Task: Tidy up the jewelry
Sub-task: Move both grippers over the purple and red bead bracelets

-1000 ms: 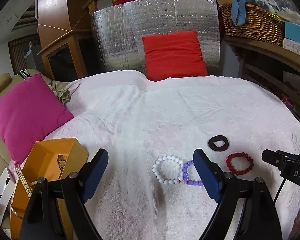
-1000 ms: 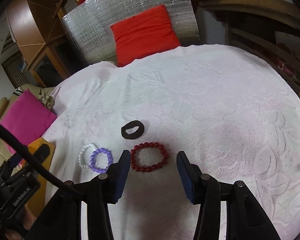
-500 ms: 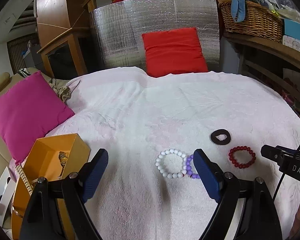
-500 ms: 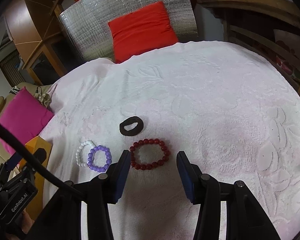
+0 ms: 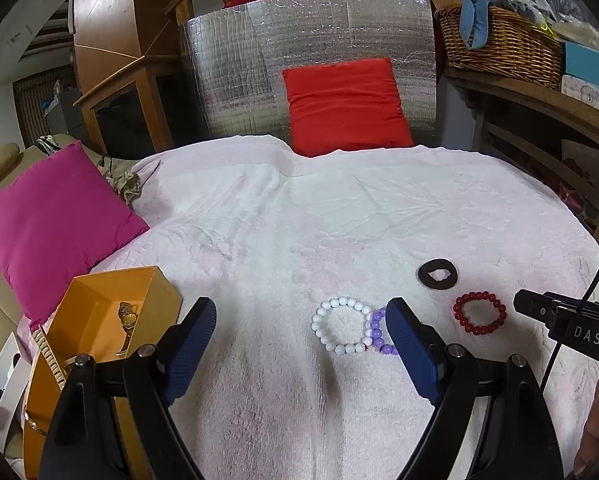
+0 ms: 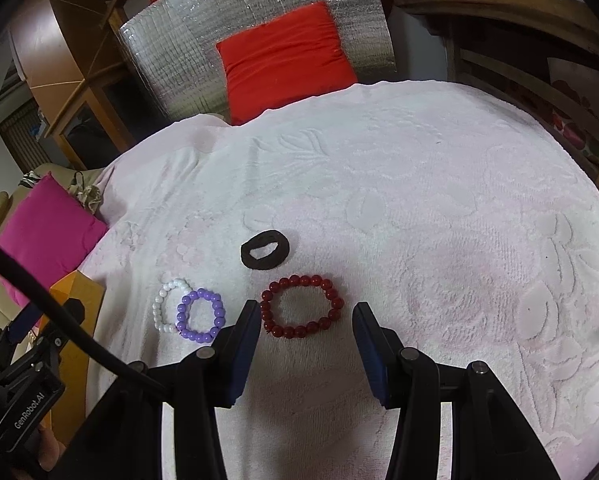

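Jewelry lay out on the pale pink textured cloth (image 6: 439, 208): a red bead bracelet (image 6: 301, 307), a purple bead bracelet (image 6: 200, 315) overlapping a white bead bracelet (image 5: 341, 326), and a dark fabric ring (image 6: 265, 249) just beyond them. At the cloth's left edge stood an open orange box (image 5: 99, 312) with what looked like a gold watch (image 5: 126, 318) already inside. The right gripper (image 6: 305, 338) hung over the near side of the red bead bracelet with its jaws partly apart and nothing between them, neither pad touching the beads. The left gripper (image 5: 299, 340) hovered with its jaws wide apart and empty, the white bead bracelet lying ahead between its fingers and the purple one half hidden behind its right finger. The step in hand seemed to be the approach to a pick, most likely the red bracelet. The next move would call for lowering the right gripper so one finger dropped inside the loop and one outside, then closing on the strand, lifting it and carrying it leftward to the box.
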Action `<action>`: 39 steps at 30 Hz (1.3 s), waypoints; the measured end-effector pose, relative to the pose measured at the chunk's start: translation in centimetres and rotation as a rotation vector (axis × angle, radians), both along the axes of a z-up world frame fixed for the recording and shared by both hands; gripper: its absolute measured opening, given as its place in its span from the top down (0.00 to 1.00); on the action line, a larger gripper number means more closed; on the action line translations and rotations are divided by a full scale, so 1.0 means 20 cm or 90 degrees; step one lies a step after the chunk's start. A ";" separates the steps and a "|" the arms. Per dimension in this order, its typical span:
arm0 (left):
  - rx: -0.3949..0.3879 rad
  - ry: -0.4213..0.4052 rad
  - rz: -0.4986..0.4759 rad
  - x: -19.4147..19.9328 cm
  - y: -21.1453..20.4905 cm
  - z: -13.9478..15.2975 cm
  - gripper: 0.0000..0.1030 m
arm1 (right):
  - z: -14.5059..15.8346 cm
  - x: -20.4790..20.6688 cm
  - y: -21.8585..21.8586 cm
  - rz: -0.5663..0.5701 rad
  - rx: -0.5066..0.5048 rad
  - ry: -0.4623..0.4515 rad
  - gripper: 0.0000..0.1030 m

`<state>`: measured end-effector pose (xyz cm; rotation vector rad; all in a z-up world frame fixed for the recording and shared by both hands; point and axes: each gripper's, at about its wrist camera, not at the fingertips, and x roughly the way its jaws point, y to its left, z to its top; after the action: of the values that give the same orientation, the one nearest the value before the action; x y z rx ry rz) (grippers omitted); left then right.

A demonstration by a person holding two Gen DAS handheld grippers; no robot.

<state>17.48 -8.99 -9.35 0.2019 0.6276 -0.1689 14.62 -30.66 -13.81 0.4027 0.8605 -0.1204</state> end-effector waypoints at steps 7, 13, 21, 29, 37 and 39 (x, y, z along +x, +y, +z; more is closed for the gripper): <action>0.000 0.001 -0.006 -0.01 0.00 0.01 0.16 | 0.00 0.00 0.00 0.002 0.012 0.003 0.50; -0.001 0.004 -0.005 -0.01 0.01 0.00 0.16 | 0.00 0.00 -0.01 0.001 0.017 0.001 0.50; 0.003 0.008 -0.004 -0.01 0.00 -0.01 0.16 | -0.01 0.00 -0.03 -0.007 0.030 0.009 0.50; 0.009 0.013 -0.003 0.00 0.00 -0.02 0.16 | -0.01 -0.01 -0.04 -0.006 0.029 0.010 0.50; 0.008 0.016 -0.001 0.01 0.00 -0.03 0.16 | -0.02 -0.01 -0.06 -0.015 0.025 0.017 0.50; 0.009 0.016 -0.001 0.01 0.00 -0.03 0.16 | -0.03 0.00 -0.06 -0.016 0.023 0.017 0.50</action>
<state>17.69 -8.94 -9.89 0.2147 0.6543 -0.1688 14.54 -31.93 -14.32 0.4463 0.8851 -0.1345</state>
